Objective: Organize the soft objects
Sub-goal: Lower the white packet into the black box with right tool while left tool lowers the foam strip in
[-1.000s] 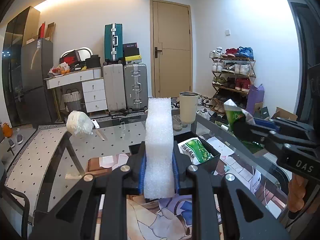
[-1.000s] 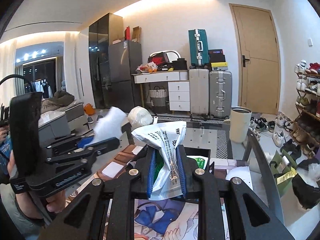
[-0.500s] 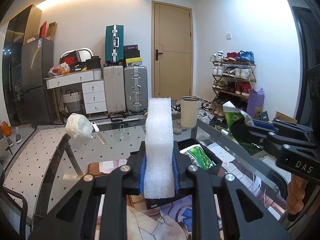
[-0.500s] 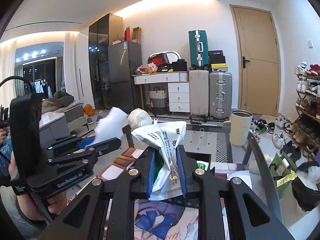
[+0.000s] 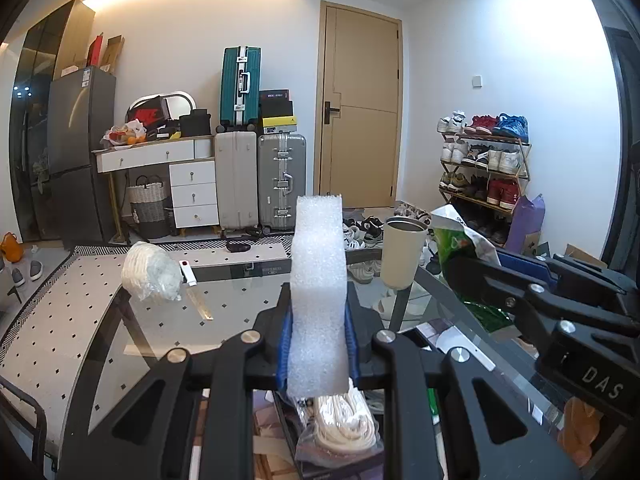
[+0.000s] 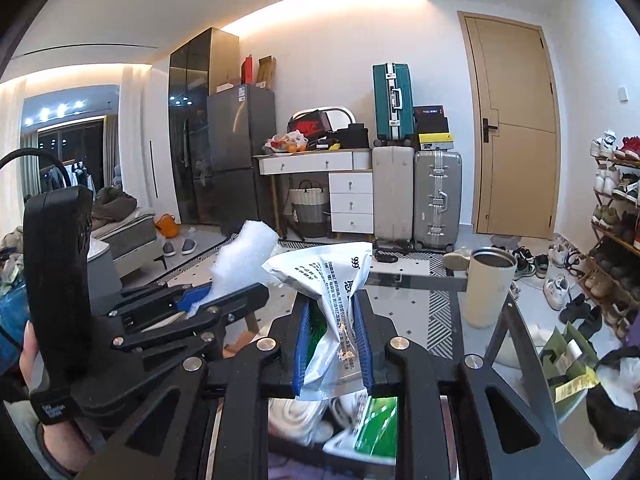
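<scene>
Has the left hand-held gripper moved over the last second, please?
Yes. The left hand-held gripper, shut on the foam block, has advanced over the black box: the box has slid under its fingers, exposing a bagged white cord.

- The left gripper [image 5: 318, 344], clamped on the white foam block [image 5: 317, 280], travelled forward over the glass table [image 5: 160, 328] until a bag of white cord [image 5: 340, 420] in the black box [image 5: 320, 468] showed directly beneath it.
- The right gripper [image 6: 333, 344], pinching the silver sachet [image 6: 332, 304], advanced too; the box's contents, blurred, now filled the gap under its fingers.
- The beige cup [image 5: 402, 254] came closer in both views.
</scene>
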`<state>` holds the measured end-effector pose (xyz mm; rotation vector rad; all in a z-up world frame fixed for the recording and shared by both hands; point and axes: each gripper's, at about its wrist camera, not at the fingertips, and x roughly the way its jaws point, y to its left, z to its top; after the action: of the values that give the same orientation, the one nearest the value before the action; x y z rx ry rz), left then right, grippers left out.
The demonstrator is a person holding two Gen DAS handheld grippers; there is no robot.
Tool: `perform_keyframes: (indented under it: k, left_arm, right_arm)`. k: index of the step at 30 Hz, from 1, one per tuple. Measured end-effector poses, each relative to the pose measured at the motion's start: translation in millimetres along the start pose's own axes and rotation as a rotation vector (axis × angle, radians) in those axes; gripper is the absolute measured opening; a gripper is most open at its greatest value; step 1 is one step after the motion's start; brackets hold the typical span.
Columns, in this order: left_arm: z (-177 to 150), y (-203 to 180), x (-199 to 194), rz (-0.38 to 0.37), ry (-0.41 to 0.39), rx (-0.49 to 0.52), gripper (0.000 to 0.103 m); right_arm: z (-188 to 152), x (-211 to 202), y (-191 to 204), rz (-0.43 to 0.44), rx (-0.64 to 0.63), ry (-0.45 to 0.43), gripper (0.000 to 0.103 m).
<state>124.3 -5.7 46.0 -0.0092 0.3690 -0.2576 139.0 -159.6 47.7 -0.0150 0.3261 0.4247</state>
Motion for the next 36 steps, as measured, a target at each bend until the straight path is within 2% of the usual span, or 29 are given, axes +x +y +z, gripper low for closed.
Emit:
perform_keyframes:
  k: [3, 16, 20, 26, 30, 33, 36]
  left_arm:
    - [1, 3, 7, -0.004, 0.014, -0.014, 0.020]
    - [-2, 6, 20, -0.022, 0.073, -0.022, 0.020]
    - [-8, 10, 37, -0.019, 0.184, -0.031, 0.020]
    - [-24, 5, 59, -0.046, 0.319, -0.040, 0.020]
    - [-44, -2, 81, -0.043, 0.456, -0.020, 0.020]
    - [-55, -6, 87, -0.045, 0.495, -0.015, 0.020]
    - [-57, -8, 85, -0.041, 0.510, -0.014, 0.020]
  right_arm:
    - [5, 13, -4, -0.024, -0.004, -0.011, 0.020]
    - [-1, 39, -13, -0.019, 0.019, 0.074, 0.020]
    - [-4, 47, -19, -0.028, 0.035, 0.118, 0.020]
    - [-16, 74, -31, -0.047, 0.065, 0.265, 0.020]
    - [-36, 98, -43, -0.054, 0.093, 0.401, 0.020]
    - [-57, 114, -50, -0.054, 0.106, 0.494, 0.020]
    - [-71, 122, -52, -0.042, 0.117, 0.539, 0.020]
